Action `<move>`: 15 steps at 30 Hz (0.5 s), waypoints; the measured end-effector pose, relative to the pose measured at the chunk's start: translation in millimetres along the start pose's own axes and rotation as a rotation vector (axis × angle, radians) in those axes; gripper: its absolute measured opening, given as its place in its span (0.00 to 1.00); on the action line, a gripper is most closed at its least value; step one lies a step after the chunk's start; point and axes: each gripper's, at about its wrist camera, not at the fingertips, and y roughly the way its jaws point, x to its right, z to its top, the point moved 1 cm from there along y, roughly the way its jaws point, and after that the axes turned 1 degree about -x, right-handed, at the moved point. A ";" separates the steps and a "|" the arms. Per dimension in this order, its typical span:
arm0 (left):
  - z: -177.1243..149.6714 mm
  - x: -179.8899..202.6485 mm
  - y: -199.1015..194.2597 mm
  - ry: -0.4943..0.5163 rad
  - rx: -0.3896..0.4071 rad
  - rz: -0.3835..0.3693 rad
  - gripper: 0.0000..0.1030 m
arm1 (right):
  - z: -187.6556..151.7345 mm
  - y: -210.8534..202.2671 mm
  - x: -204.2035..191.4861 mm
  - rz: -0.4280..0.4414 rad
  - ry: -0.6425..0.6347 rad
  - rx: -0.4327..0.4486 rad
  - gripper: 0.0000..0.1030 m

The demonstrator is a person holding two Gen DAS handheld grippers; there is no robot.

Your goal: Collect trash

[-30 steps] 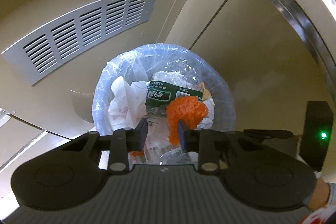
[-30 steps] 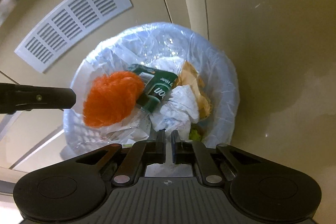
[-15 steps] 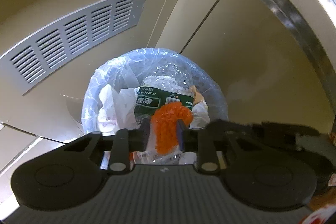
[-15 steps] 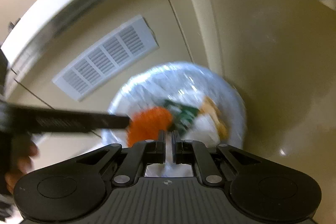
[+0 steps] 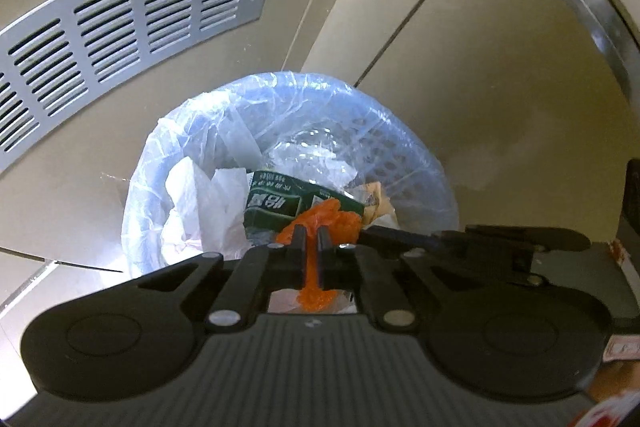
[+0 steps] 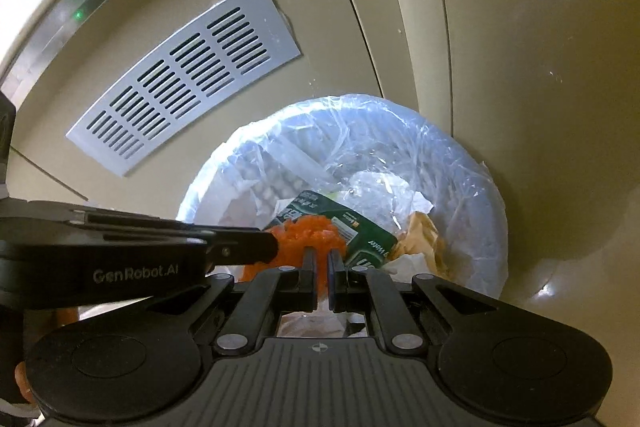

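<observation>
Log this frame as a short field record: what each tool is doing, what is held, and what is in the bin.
left tool: shut on the orange plastic bag, over the bin
right tool: nearly shut, nothing visibly pinched, beside the left tool
bin: round, clear liner, against a beige wall
bin contents: green-label bottle, white tissue, brown paper
wall fixture: grey vent grille, upper left of bin

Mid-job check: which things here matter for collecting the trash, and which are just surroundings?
Job:
left gripper, shut on orange bag
right gripper
lined bin
green-label bottle
white tissue

Surroundings:
vent grille
cabinet panel
</observation>
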 end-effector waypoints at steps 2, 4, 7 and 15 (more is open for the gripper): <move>1.8 2.8 -5.7 -0.009 0.007 0.013 0.07 | 1.5 -3.9 1.0 -0.028 0.008 -0.004 0.06; 2.9 4.9 -13.2 -0.014 0.017 0.034 0.12 | 0.4 -13.5 1.4 -0.044 0.012 0.000 0.06; 1.6 10.0 -28.3 -0.012 0.034 0.052 0.14 | -4.2 -32.8 0.0 -0.040 0.002 0.005 0.07; -12.8 22.4 -89.3 -0.033 0.077 0.093 0.25 | -16.5 -92.6 -10.4 -0.039 -0.004 0.037 0.54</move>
